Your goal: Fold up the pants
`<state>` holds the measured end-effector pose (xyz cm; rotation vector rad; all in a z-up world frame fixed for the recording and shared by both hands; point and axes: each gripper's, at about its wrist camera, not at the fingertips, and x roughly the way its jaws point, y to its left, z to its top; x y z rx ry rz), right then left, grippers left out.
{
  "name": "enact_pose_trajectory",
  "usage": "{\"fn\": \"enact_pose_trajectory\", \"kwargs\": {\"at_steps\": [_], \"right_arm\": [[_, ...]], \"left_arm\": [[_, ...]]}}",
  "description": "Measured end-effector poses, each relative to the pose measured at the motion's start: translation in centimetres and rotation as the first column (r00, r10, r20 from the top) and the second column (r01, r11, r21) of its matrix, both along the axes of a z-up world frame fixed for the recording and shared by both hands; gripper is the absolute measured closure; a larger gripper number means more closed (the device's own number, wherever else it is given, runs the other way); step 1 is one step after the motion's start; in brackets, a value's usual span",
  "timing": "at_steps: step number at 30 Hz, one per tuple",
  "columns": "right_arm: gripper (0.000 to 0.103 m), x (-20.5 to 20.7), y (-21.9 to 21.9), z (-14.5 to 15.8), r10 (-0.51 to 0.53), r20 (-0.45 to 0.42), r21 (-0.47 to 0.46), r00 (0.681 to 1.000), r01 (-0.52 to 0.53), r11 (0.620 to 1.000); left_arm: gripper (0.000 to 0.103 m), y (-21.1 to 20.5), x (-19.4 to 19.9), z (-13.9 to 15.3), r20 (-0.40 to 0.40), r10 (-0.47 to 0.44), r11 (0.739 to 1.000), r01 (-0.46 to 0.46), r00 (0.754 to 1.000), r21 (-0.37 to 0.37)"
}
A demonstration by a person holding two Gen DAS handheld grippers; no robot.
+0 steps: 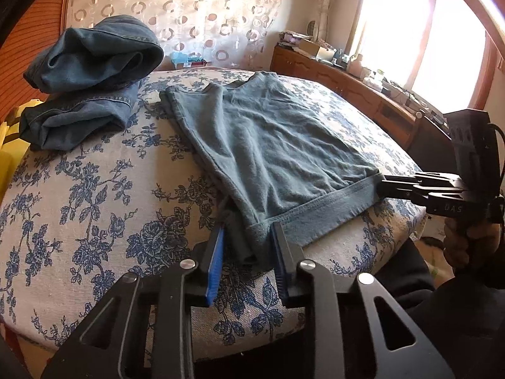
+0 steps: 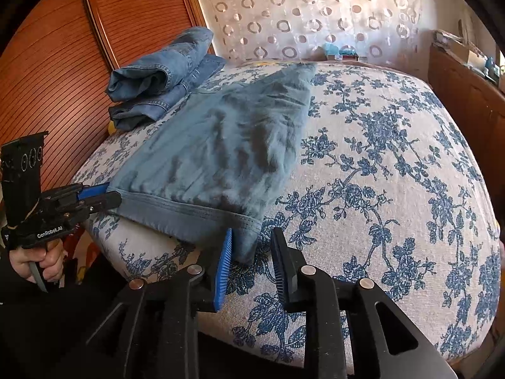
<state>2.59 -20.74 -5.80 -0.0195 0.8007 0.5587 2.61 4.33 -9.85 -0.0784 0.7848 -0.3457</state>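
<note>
Grey-blue pants [image 1: 268, 145] lie flat on the flowered bed [image 1: 94, 195], waistband [image 1: 318, 211] at the near edge. They also show in the right wrist view [image 2: 214, 158]. My left gripper [image 1: 249, 246] is open, its jaws on either side of the waistband's left corner [image 1: 258, 240]. My right gripper [image 2: 252, 252] is open around the waistband's right corner [image 2: 246, 237]. In the left wrist view the right gripper [image 1: 383, 184] shows at the waistband's right end. In the right wrist view the left gripper [image 2: 109, 194] shows at the waistband's left end.
Folded blue jeans [image 1: 91, 72] are stacked at the bed's far left, also in the right wrist view [image 2: 164, 75]. A wooden panel [image 2: 63, 63] stands left of the bed. A cluttered wooden sideboard [image 1: 347, 82] runs along the right under a bright window.
</note>
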Motion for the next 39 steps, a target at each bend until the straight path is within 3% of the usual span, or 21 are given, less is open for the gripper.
{"fn": "enact_pose_trajectory", "kwargs": {"at_steps": [13, 16, 20, 28, 39], "right_arm": [[0.076, 0.1, 0.7, -0.1, 0.01, 0.01, -0.006, 1.0, -0.01, 1.0], [0.077, 0.1, 0.9, -0.2, 0.022, 0.01, -0.009, 1.0, -0.022, 1.0], [0.089, 0.0, 0.5, 0.2, 0.036, 0.007, 0.006, 0.999, -0.036, 0.999], [0.091, -0.6, 0.0, 1.3, 0.07, 0.008, 0.044, 0.998, -0.07, 0.997], [0.092, 1.3, 0.4, 4.1, 0.057, 0.094, 0.052, 0.994, -0.062, 0.997]], "left_arm": [[0.073, -0.2, 0.3, 0.0, 0.004, -0.004, 1.0, 0.004, 1.0, 0.01], [0.079, -0.2, 0.3, 0.1, 0.005, -0.008, 1.0, 0.008, 1.0, 0.01], [0.086, -0.4, 0.1, 0.5, 0.013, -0.011, 1.0, 0.011, 1.0, 0.008], [0.087, 0.2, -0.6, 2.1, 0.048, -0.008, 1.0, 0.009, 0.999, -0.012], [0.087, 0.8, 1.7, 3.5, 0.092, 0.009, 1.0, -0.009, 0.996, -0.008]]}}
